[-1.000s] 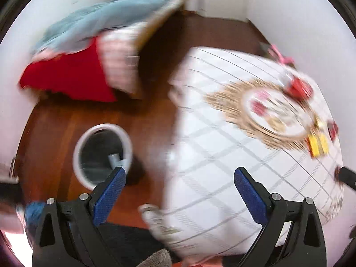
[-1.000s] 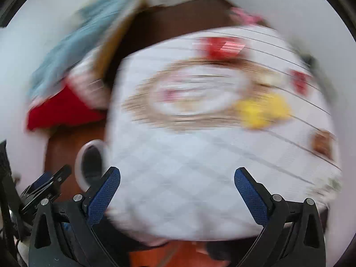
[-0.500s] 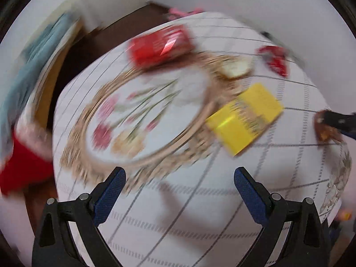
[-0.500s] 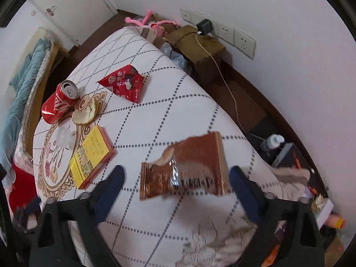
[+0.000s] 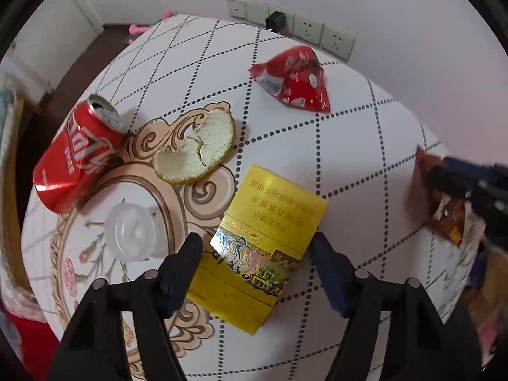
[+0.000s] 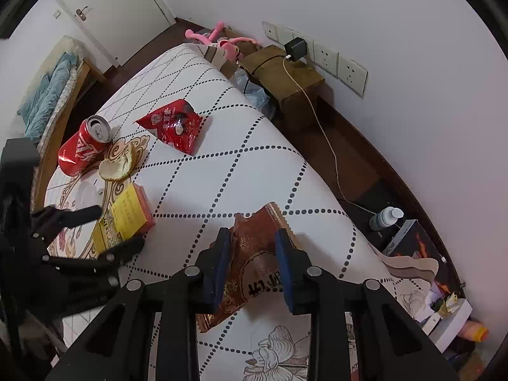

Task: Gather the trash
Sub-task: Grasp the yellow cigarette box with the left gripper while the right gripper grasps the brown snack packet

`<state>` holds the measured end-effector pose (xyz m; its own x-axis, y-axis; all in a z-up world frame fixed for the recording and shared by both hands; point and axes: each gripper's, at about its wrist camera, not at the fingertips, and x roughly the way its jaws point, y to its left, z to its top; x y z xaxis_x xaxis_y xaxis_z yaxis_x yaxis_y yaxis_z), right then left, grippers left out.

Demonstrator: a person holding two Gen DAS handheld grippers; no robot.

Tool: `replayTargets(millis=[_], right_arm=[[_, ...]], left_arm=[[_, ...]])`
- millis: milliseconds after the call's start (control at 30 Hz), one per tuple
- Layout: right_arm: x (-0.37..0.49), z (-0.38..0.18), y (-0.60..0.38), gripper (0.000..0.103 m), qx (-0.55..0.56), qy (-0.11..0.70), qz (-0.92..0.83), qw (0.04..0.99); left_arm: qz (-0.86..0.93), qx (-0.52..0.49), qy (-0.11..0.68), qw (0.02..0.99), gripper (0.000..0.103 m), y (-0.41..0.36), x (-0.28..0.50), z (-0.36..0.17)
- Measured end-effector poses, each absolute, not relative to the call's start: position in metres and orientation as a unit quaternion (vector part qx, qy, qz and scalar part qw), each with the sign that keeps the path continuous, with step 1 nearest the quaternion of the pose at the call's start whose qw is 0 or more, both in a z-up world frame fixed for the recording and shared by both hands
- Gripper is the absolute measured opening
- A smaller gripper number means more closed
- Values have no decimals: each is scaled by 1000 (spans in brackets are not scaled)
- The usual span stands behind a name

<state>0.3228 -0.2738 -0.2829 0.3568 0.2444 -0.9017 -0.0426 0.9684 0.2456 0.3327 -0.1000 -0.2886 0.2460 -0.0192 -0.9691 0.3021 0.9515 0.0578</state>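
White cloth with a dotted diamond grid covers the tabletop, and the trash lies scattered on it. Nearest in the right wrist view, the right gripper has its fingers closed in against the sides of a crinkled brown snack wrapper, which lies at the near edge. In the left wrist view, the left gripper has its fingers spread wide to either side of a glossy yellow box with printed characters, not touching it. At 10 o'clock from the box sits a clear plastic lid. Farther out lie an orange peel, pith up, and a dented red soda can on its side at 10 o'clock. A torn red wrapper lies farthest, at 1 o'clock. Only the right view shows the floor beyond the table: a wooden block, a white cable and a small bottle.
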Motion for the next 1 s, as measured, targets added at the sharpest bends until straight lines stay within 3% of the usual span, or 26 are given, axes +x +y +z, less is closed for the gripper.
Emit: replayTargets(millis=[267, 533, 567, 667, 700, 767, 900, 1000], right_arm=[[306, -270, -273, 12, 127, 552, 122, 815], [283, -255, -266, 12, 117, 549, 136, 817], [282, -256, -270, 18, 123, 549, 122, 818], [286, -264, -277, 71, 127, 555, 94, 817], [287, -267, -279, 72, 130, 556, 91, 816], [291, -279, -277, 71, 115, 566, 77, 813], [291, -291, -275, 39, 101, 568, 70, 813], [286, -285, -273, 31, 102, 560, 79, 818]], left_arm=[[-2, -13, 632, 774, 66, -82, 303, -285], [45, -56, 620, 781, 66, -62, 260, -285], [47, -55, 625, 777, 67, -63, 258, -291], [45, -36, 616, 786, 68, -73, 254, -295], [46, -34, 613, 788, 67, -75, 254, -295], [54, -42, 612, 788, 64, -81, 252, -294], [81, -26, 596, 799, 62, -79, 228, -283], [96, -42, 579, 809, 62, -74, 216, -267]])
